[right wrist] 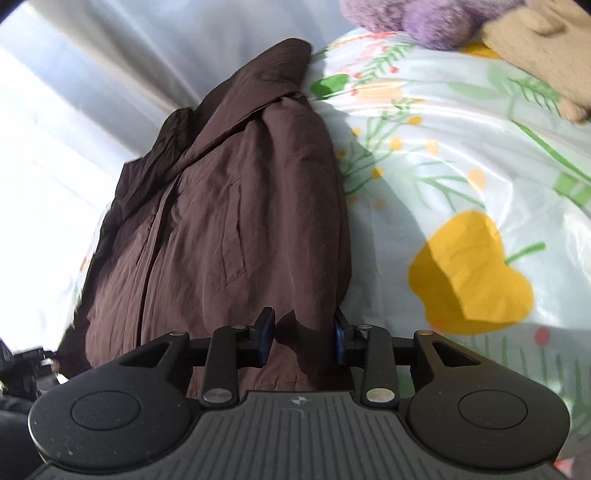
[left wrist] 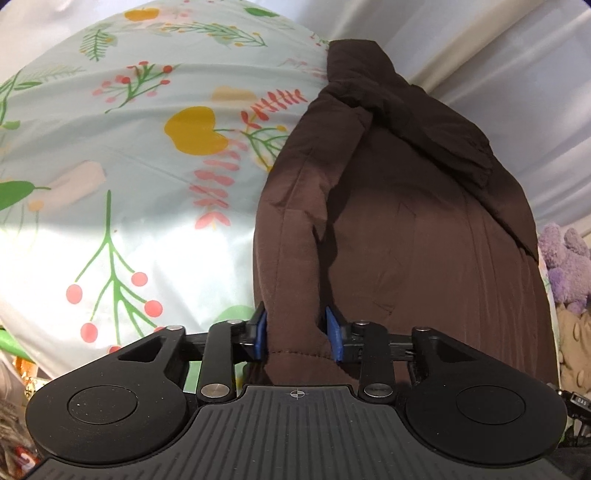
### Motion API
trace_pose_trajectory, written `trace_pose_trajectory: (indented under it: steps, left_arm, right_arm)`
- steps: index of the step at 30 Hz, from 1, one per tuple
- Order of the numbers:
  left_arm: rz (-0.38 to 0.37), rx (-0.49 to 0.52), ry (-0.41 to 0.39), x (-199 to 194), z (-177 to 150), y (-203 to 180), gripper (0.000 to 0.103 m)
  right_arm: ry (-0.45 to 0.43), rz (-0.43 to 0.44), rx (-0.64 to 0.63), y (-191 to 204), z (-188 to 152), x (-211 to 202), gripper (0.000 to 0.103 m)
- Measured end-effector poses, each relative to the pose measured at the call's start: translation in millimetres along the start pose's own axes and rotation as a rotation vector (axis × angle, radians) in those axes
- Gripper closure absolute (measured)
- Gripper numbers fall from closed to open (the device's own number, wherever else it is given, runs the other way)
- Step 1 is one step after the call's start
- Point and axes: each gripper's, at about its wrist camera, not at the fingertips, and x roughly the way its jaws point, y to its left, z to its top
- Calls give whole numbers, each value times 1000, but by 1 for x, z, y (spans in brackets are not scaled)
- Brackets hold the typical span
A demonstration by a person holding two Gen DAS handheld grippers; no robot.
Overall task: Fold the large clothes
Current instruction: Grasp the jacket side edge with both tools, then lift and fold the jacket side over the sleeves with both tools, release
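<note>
- Brown jacket (left wrist: 399,229): one is seen, laid lengthwise on the floral bed sheet (left wrist: 122,155), with folds bunched at its far end.
- Left gripper (left wrist: 297,334): its blue pads are clamped on a fold at the jacket's near hem.
- Right gripper (right wrist: 303,334): it is closed on the hem too.
- One purple plush toy (right wrist: 424,18) and one tan plush toy (right wrist: 535,55) are seen beyond the jacket on the sheet.

- We lose the brown coat's (left wrist: 406,229) near hem behind the left tongs (left wrist: 297,334)
- The purple plush toy (right wrist: 424,18) is cropped by the frame's top edge
</note>
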Motion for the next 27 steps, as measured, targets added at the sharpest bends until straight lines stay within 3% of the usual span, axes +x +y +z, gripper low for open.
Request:
trace_pose_trajectory:
  steps: [1, 3, 9, 15, 20, 27]
  left_arm:
    - [-19, -20, -10, -2, -1, 1, 78]
    - [-53, -51, -46, -10, -3, -3, 80]
    - [-259, -142, -195, -44, 0, -12, 82]
    - [-366, -186, -315, -76, 9, -22, 83]
    - [-405, -221, -359, -78, 39, -26, 83]
    - [-488, -257, -419, -60, 104, -33, 82]
  right_arm:
    - [-5, 7, -5, 1, 1, -1, 87]
    - [-40, 60, 19, 2, 3, -6, 92]
    - [-160, 259, 80, 12, 12, -28, 94]
    - [-273, 423, 145, 17, 23, -47, 95]
    - [-360, 464, 138, 32, 52, -45, 95]
    - [-462, 422, 142, 57, 109, -25, 95]
